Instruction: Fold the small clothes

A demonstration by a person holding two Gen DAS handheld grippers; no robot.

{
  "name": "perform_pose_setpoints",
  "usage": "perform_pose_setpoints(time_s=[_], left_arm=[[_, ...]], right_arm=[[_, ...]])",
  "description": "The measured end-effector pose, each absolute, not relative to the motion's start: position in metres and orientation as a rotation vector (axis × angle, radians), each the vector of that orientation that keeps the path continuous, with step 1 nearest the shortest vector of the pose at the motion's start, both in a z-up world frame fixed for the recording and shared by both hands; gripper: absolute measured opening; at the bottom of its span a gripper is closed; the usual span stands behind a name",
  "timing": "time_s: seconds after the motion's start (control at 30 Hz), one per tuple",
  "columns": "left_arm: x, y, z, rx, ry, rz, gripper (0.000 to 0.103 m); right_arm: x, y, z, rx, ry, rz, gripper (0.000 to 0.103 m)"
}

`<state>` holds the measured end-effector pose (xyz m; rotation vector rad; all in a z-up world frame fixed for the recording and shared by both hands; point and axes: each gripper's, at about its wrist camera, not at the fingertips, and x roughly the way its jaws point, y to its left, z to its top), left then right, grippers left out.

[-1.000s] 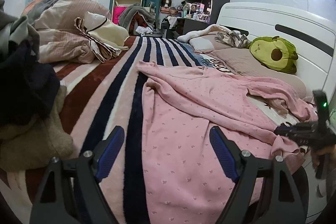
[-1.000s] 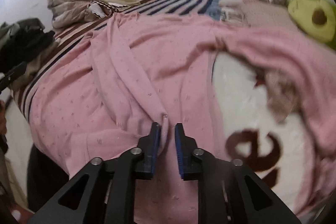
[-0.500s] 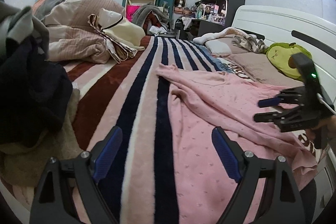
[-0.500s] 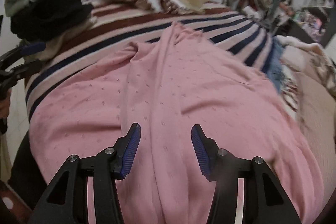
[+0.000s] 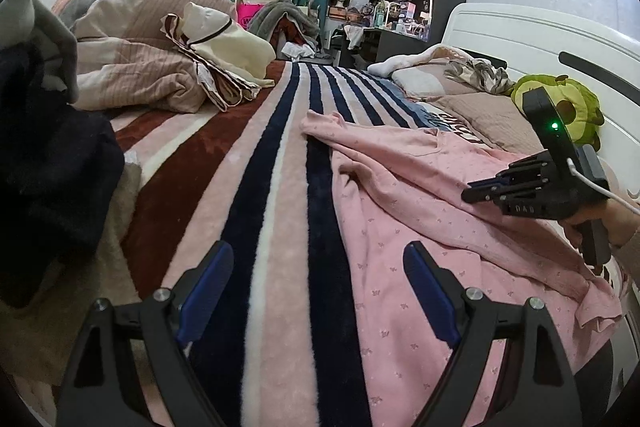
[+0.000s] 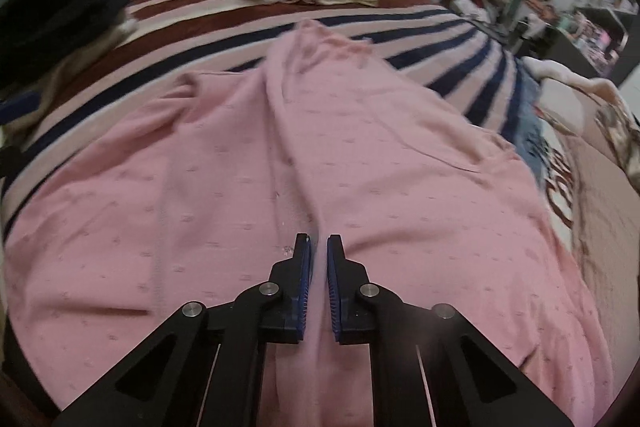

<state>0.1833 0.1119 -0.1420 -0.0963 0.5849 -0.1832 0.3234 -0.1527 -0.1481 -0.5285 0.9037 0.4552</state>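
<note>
A pink dotted garment [image 5: 404,227] lies spread on the striped blanket [image 5: 248,187], with a raised crease down its middle [image 6: 296,131]. My left gripper [image 5: 318,251] hovers open over the garment's left edge and the blanket, with nothing between its fingers. My right gripper [image 6: 319,239] points down at the garment's near end, its blue pads [image 6: 305,267] closed on the crease. The left wrist view shows the same right gripper [image 5: 466,194] low over the cloth at the right, held by a hand [image 5: 592,219].
A dark pile of clothes [image 5: 48,163] sits on the left. Beige bedding and a cream pillow [image 5: 224,43] lie at the far left. A green avocado plush [image 5: 560,107] rests by the white headboard [image 5: 540,39]. Shelves stand behind.
The right gripper let go of the cloth, opened wide, swung along the garment and closed on its middle crease. The left gripper crept forward and stayed open.
</note>
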Motion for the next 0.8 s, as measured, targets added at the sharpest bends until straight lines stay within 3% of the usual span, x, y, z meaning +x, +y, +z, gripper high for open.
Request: perform_pose_setpoints(time_s=[0.4, 0.43, 0.53, 0.7, 0.8], left_arm=[[0.183, 0.110, -0.141, -0.086, 0.593, -0.177, 0.085], [0.181, 0.110, -0.140, -0.084, 0.591, -0.179, 0.085], [0.173, 0.106, -0.134, -0.082, 0.581, -0.187, 0.085], [0.157, 0.091, -0.121, -0.081, 0.557, -0.209, 0.085], [0.146, 0.077, -0.113, -0.076, 0.543, -0.234, 0.085]], right_arm=[[0.326, -0.180, -0.142, -0.511, 0.954, 0.378, 0.003], [0.320, -0.185, -0.134, -0.485, 0.943, 0.385, 0.006], [0.290, -0.201, -0.112, -0.424, 0.909, 0.406, 0.031], [0.222, -0.228, -0.099, -0.371, 0.914, 0.424, 0.033], [0.187, -0.243, -0.111, -0.329, 0.955, 0.421, 0.042]])
